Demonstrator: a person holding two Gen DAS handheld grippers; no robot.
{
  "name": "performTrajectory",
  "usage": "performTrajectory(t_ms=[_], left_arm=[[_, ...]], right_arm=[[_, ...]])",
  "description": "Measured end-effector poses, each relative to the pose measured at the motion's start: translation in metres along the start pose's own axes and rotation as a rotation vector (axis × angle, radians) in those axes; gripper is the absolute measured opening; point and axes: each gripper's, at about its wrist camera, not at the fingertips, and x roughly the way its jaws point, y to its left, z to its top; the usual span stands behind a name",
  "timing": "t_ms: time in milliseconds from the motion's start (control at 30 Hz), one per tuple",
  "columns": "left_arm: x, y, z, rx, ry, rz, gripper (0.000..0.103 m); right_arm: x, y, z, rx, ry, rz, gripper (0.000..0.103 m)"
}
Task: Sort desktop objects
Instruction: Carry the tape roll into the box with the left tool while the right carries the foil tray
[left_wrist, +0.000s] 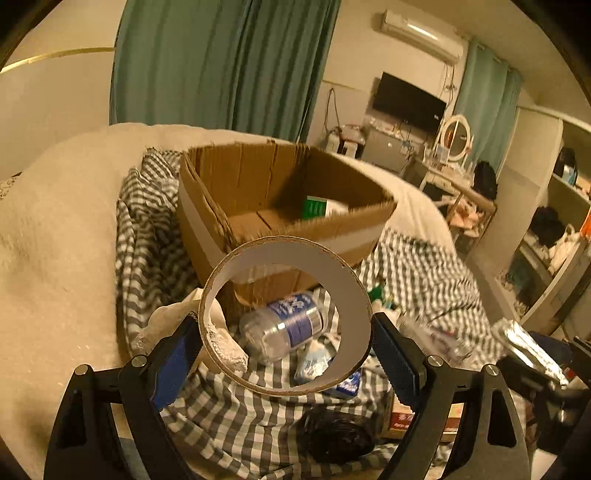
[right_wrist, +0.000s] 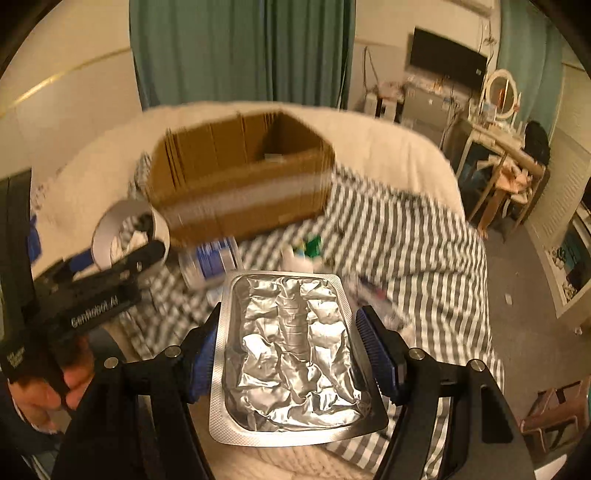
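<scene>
— Any writing you can make out?
— White letters reading "GenRobot.AI" on the black body of the left gripper (right_wrist: 123, 240), seen from the right wrist camera.
— And the plastic bottle (left_wrist: 282, 326)?
— Its blue label carries print, but too blurred to read. The small box (left_wrist: 402, 419) below the bottle has red marks, also unreadable.

One open brown cardboard box (left_wrist: 280, 206) with a white tape band; one green-and-white packet (left_wrist: 318, 207) inside it. One white-lined cardboard tape ring (left_wrist: 286, 317). One crumpled clear plastic bottle with blue label (left_wrist: 284, 328). One silver foil blister tray (right_wrist: 295, 354). One grey-and-white checked cloth (left_wrist: 240, 417). One black crumpled bag (left_wrist: 332, 435). One cream blanket (left_wrist: 55, 240). Two black claws with blue pads: left claw (left_wrist: 286, 360), right claw (right_wrist: 295, 358). Small blurred items by the bottle: count unclear.
</scene>
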Motion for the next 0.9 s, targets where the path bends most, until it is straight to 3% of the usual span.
performTrajectory(t_ms=[100,233,367,600,700,833,900], left_arm=[[-0.011,0.008,0.024,-0.026,-0.031,-0.021,0.091],[-0.012,0.005,0.065,0.028,-0.052,-0.068,0.091],[0.006,0.009,0.107,0.051,-0.02,-0.197,0.091],[0.038,0.021,0.147,0.129,-0.061,-0.244,0.091],[0.059,0.036,0.161,0.095,-0.054,-0.289,0.091],[0.094,0.053,0.176,0.153,0.029,-0.436,0.091],[0.109,0.058,0.178,0.152,0.051,-0.435,0.091]], right_arm=[[-0.008,0.008,0.022,0.005,-0.054,0.023,0.069],[-0.002,0.017,0.054,0.016,-0.118,0.044,0.069],[0.016,0.017,0.086,0.07,-0.159,0.084,0.069],[0.059,0.02,0.131,0.142,-0.191,0.139,0.069],[0.081,0.018,0.146,0.17,-0.189,0.144,0.069],[0.111,0.014,0.159,0.202,-0.171,0.151,0.069],[0.125,0.015,0.164,0.212,-0.169,0.169,0.069]])
